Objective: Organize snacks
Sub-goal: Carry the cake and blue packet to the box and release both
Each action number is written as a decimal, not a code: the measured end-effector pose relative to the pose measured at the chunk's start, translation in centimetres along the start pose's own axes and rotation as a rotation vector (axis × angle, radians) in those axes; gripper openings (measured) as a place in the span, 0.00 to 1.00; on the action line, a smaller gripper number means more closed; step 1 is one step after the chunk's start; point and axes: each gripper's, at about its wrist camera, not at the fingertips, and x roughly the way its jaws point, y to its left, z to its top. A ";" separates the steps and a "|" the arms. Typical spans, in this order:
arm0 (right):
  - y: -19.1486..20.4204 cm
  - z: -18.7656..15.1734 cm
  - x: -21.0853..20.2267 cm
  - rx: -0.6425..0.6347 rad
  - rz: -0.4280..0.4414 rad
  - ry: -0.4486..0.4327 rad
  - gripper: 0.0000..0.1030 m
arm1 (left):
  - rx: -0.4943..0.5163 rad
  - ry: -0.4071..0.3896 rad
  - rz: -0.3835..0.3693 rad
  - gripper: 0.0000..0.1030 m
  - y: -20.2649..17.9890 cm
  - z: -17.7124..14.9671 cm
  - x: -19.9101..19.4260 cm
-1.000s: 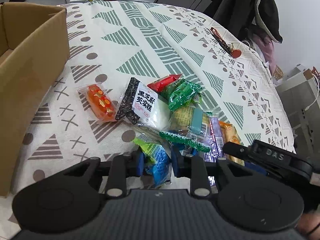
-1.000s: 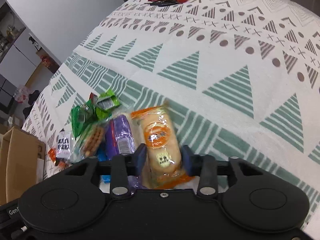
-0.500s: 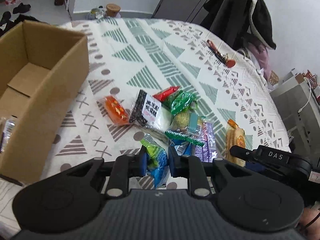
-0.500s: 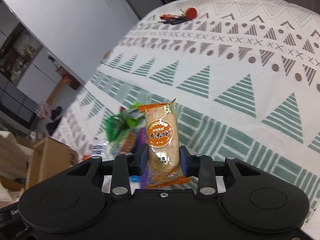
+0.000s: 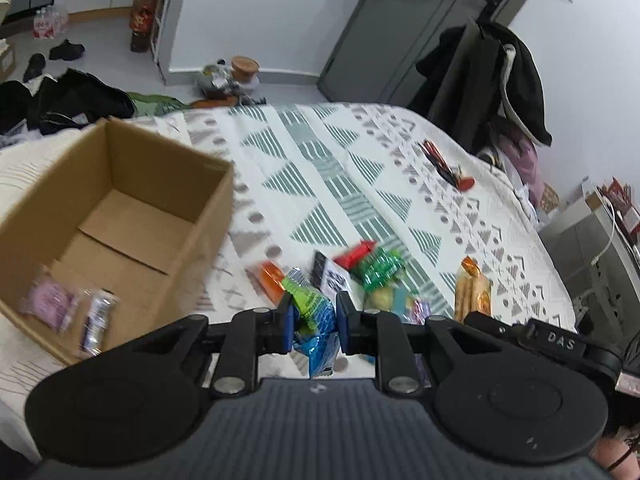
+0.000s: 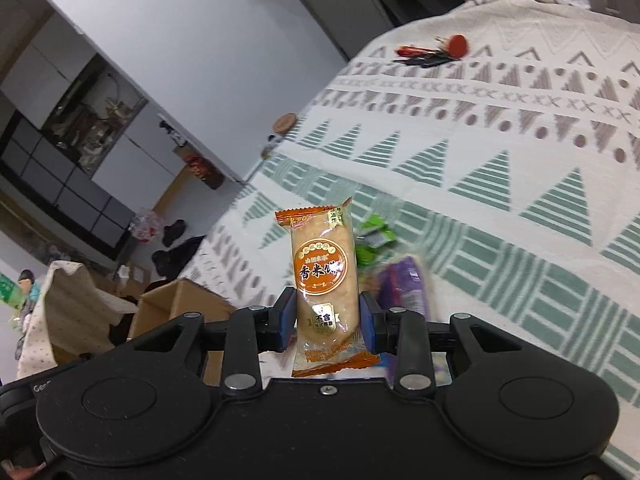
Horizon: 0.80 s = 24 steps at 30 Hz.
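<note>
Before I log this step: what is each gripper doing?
Left gripper: shut on the green-and-blue snack packet.
Right gripper: shut on the orange rice cracker packet.

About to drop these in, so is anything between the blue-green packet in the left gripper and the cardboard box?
Nothing visible. The left gripper holds the blue-green packet above the cloth; the box sits to its left, top open, only its near wall to clear. Two snacks lie in its near corner.

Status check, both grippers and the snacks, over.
Left gripper shut on blue-green snack. Right gripper shut on orange rice cracker. Cardboard box open, path clear.
</note>
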 end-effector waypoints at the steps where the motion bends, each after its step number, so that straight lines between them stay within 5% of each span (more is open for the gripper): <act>1: 0.6 -0.1 0.1 -0.006 0.014 0.001 0.31 | -0.002 -0.010 0.004 0.20 0.3 0.3 -0.4; 8: 5.4 -1.0 1.7 -0.069 0.108 0.014 0.31 | -0.032 -0.061 0.037 0.20 2.9 1.9 -2.6; 24: 13.0 -4.1 5.6 -0.192 0.175 0.088 0.32 | -0.158 -0.126 0.112 0.20 11.2 5.5 -6.0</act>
